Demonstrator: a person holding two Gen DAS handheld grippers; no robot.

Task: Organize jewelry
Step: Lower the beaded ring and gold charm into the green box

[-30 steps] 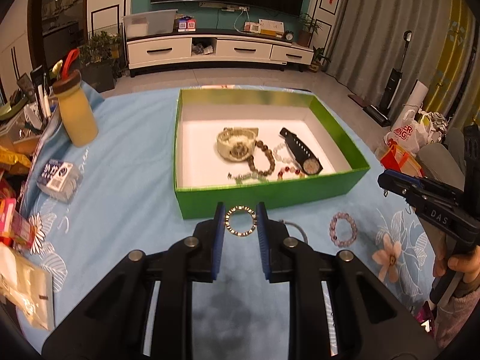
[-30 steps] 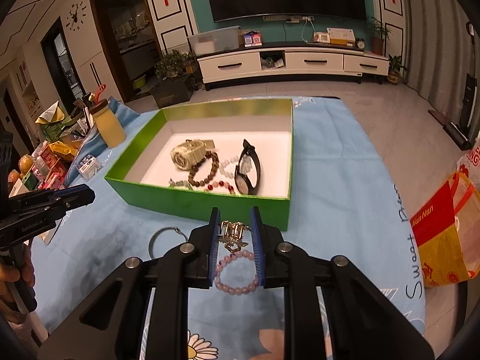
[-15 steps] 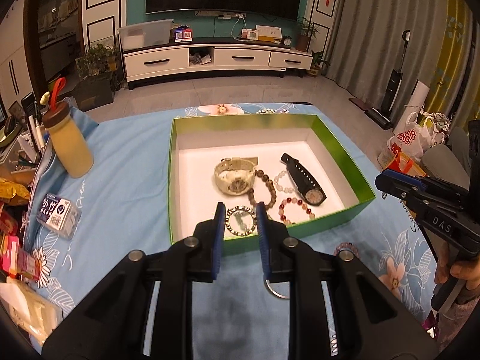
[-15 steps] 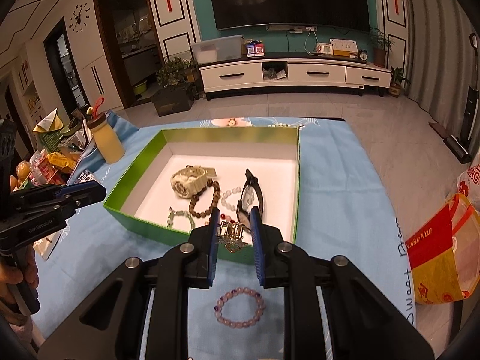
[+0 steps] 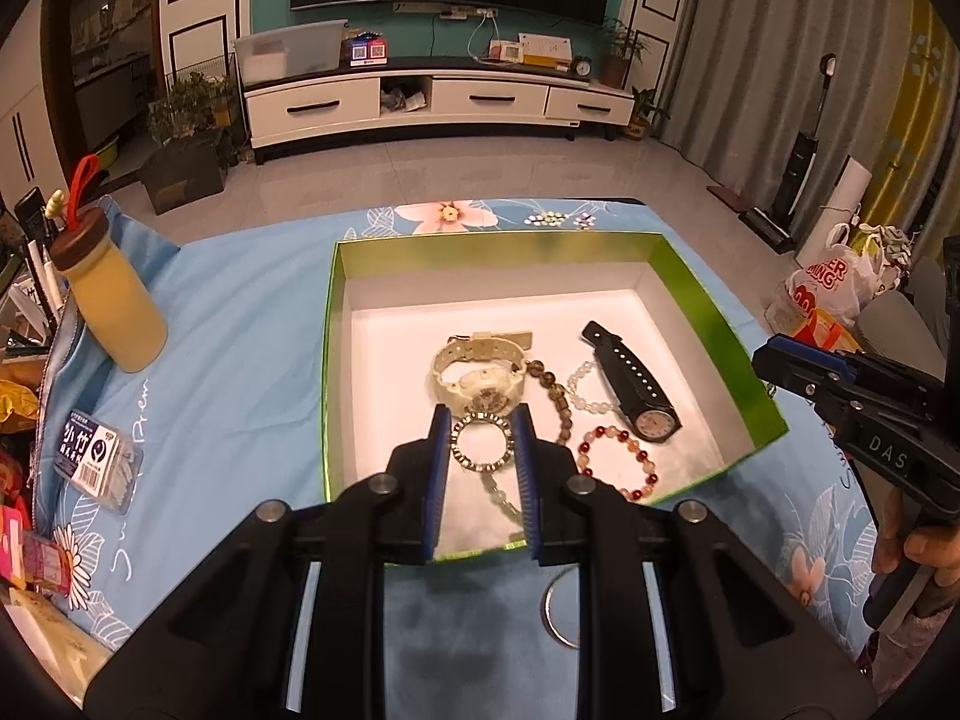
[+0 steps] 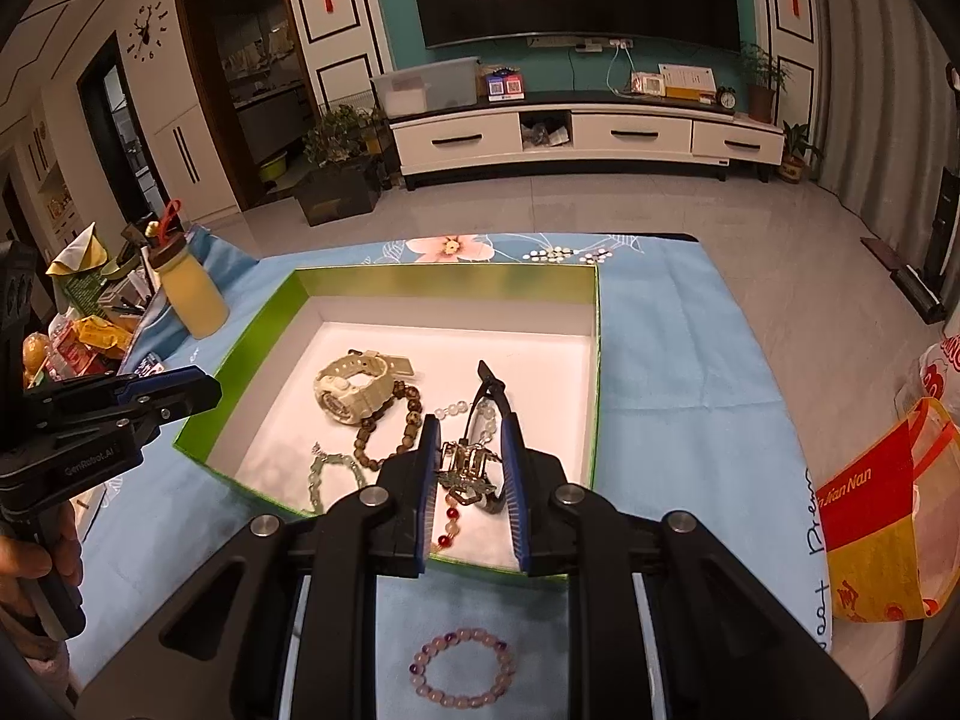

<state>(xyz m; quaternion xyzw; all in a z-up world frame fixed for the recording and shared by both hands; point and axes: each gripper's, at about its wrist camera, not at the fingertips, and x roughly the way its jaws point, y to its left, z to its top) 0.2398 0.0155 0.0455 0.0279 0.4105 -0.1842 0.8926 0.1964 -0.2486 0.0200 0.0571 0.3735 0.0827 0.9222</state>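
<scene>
Your left gripper has its jaws closed on a round silver ring-shaped bangle studded with small stones, and it hangs over the near part of the shallow green cardboard box with a white floor. Your right gripper is clamped the same way on a small silver metal ornament, also above the box's near edge. Already lying in the box are a cream plastic wristwatch, a black-strapped wristwatch, a dark brown bead bracelet, a clear bead bracelet, a red and pink bead bracelet and a pale green bead bracelet, so by the look of it most of the sorting is done. What seems left is to set down the two held pieces, then fetch the pale purple bead bracelet and the plain thin metal hoop, both outside the box on the table just in front of its near wall. The table wears a light blue cloth printed with flowers; a yellow bottle with a brown cap and a small packet stand at its left. Beyond is a tiled living room with a white TV cabinet under a dark screen.
</scene>
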